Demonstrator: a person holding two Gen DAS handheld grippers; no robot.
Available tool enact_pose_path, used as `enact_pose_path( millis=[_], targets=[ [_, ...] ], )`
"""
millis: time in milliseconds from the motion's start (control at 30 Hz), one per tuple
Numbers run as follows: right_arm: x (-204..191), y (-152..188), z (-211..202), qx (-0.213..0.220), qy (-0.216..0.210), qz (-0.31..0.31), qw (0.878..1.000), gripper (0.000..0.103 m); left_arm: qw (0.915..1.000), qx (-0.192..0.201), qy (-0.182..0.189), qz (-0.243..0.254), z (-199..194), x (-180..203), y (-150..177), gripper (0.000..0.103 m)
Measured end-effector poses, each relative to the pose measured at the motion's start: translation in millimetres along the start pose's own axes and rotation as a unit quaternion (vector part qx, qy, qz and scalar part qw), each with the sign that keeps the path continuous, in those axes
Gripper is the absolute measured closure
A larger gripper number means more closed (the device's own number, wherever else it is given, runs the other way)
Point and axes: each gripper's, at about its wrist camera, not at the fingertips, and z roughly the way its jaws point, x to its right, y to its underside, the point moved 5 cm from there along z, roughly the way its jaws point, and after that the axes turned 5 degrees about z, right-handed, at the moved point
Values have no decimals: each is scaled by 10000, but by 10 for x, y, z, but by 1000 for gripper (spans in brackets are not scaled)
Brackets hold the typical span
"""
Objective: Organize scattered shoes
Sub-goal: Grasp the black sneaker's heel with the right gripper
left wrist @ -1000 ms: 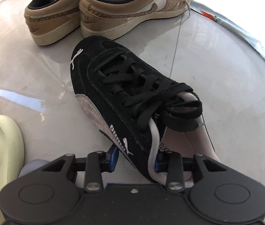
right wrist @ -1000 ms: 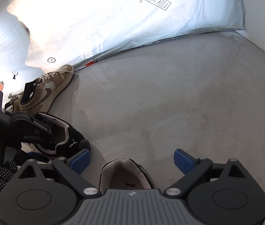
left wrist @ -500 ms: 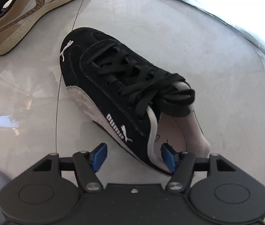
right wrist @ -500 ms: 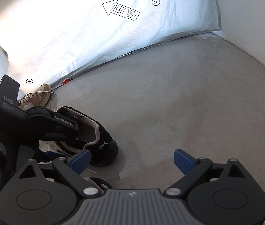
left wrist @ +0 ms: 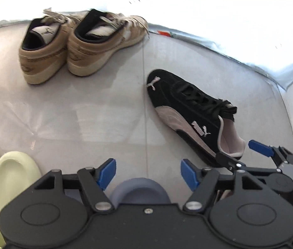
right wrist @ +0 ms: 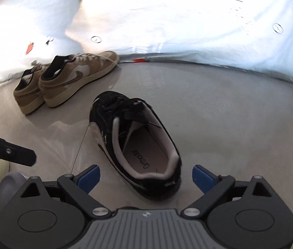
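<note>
Left tool [left wrist: 148, 173]: jaws apart, just widened, nothing between. Right tool [right wrist: 145, 178]: jaws apart around the black shoe [right wrist: 135, 137] heel, not touching.

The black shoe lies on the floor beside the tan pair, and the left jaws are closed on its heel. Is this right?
Not quite. In the left wrist view the left gripper is open and holds nothing; the black shoe lies free on the floor, near the tan pair.

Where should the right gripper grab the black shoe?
Grip the black shoe at its heel collar, coming from behind and above. The heel faces the right gripper, whose open jaws already flank it, and the open mouth lets one finger slip inside while the other presses the outer wall. The laced front looks flatter and softer, probably a poorer hold.
</note>
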Motion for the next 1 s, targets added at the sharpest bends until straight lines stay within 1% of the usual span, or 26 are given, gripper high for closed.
enact_pose_path(
  millis=[67,133,167,200,267,333,433,467,500,567,633,667,733,833,867,900,933,967,1000],
  targets=[
    [-87,-75,205,-226,63,-436,9988,7,9999,10,-135,-23,-9,-74,25,33],
    [-127,-93,367,-437,305,-892,9946,7,9998,-31,-126,-151,28,-124,31,33],
    [-134,-88,392,-457,375,-1081,9924,5,9998,-28,-131,-176,38,-136,36,33],
    [-145,-91,385,-434,371,-1288,9900,5,9997,-9,-151,-182,48,-139,40,33],
    [-122,-98,363,-449,421,-1381,9885,5,9997,50,-217,-87,58,-124,33,33],
    [-6,-96,344,-480,521,-1312,9888,5,9996,98,-262,16,69,-96,11,33],
    [240,-135,350,-568,588,-893,9926,5,9998,126,-120,18,91,-68,-17,33],
    [343,-165,357,-585,648,-725,9935,5,9999,127,-92,25,101,-59,-21,33],
    [480,-224,375,-563,806,-569,9935,5,9999,128,-90,43,110,-49,-23,33],
    [663,-313,422,-449,1108,-419,9919,5,9998,128,-94,82,126,-32,-27,33],
    [893,-465,506,-238,1474,-71,9888,5,9999,134,-72,80,141,-27,-35,33],
    [967,-516,534,-144,1536,78,9880,5,9998,148,-55,71,142,-27,-38,33],
    [1123,-654,620,50,1516,500,9872,5,9998,182,-57,67,140,-29,-43,33],
    [1166,-763,556,188,1625,1208,9791,5,9995,260,-172,90,125,-46,-54,33],
    [1142,-764,473,320,1604,1487,9753,5,9993,288,-209,81,122,-56,-58,33],
    [1100,-736,366,500,1457,1831,9709,5,9992,315,-245,73,119,-67,-61,33],
    [1037,-679,265,682,1208,2256,9643,5,9992,312,-231,34,129,-77,-65,33],
    [969,-617,164,862,936,2693,9546,5,9994,298,-201,-15,142,-87,-70,33],
    [873,-562,113,958,662,3001,9468,5,9994,285,-170,-64,156,-98,-74,33]
  ],
)
